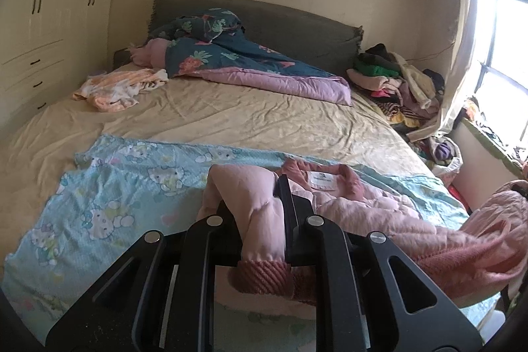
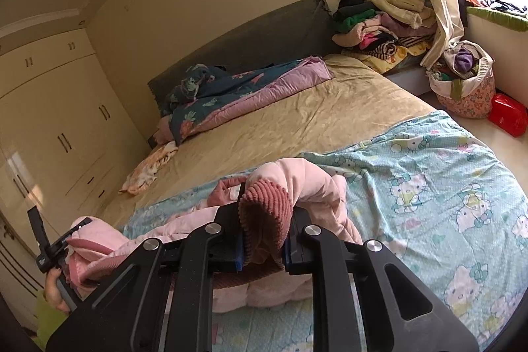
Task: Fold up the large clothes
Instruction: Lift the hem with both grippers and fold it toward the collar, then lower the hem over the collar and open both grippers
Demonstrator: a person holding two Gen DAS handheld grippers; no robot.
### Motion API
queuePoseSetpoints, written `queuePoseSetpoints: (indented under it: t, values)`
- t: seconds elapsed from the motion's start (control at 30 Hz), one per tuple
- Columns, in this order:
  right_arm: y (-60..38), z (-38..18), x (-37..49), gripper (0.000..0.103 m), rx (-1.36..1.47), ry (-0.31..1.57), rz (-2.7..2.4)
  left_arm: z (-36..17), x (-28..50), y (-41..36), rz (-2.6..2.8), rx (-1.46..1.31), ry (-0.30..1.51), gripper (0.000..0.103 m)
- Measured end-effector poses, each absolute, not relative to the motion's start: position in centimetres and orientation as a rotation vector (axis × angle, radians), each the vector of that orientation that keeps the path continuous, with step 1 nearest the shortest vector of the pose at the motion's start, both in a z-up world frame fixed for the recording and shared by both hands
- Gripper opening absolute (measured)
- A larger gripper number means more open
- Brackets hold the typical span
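Pink padded jacket (image 1: 356,203) on cartoon-print sheet (image 1: 109,187), at 6 o'clock of bed (image 1: 231,114). Left gripper (image 1: 260,220) clamped on one sleeve near ribbed cuff (image 1: 264,276); right gripper (image 2: 265,233) likewise on the other. Soft, bulky, light, probably springy; sleeve ends suit gripping.

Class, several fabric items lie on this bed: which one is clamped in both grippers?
The pink padded jacket with ribbed dusty-rose cuffs; the cartoon-cat sheet, floral quilt and peach garment lie untouched.
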State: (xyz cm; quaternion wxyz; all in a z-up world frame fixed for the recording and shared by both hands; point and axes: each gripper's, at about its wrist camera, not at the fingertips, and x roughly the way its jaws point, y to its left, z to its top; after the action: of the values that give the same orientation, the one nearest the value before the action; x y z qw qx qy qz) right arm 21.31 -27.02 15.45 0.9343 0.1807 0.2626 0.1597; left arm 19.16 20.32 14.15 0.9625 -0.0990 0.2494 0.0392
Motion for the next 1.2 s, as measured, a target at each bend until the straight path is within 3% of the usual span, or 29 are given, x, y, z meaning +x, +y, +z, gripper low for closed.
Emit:
queuePoseSetpoints:
  t: [0.9, 1.03, 1.2]
  values:
    - [-28.1, 8.1, 35.4, 0.017, 0.428, 0.755, 0.251, 9.8, 27.8, 19.8, 0.129, -0.123, 0.567, 0.01]
    - [-28.6, 6.8, 36.8, 0.021, 0.474, 0.776, 0.271, 9.3, 28.4, 20.1, 0.118, -0.129, 0.568, 0.01]
    - [-29.3, 5.6, 37.8, 0.034, 0.558, 0.773, 0.334, 8.8, 29.1, 20.1, 0.109, -0.138, 0.568, 0.01]
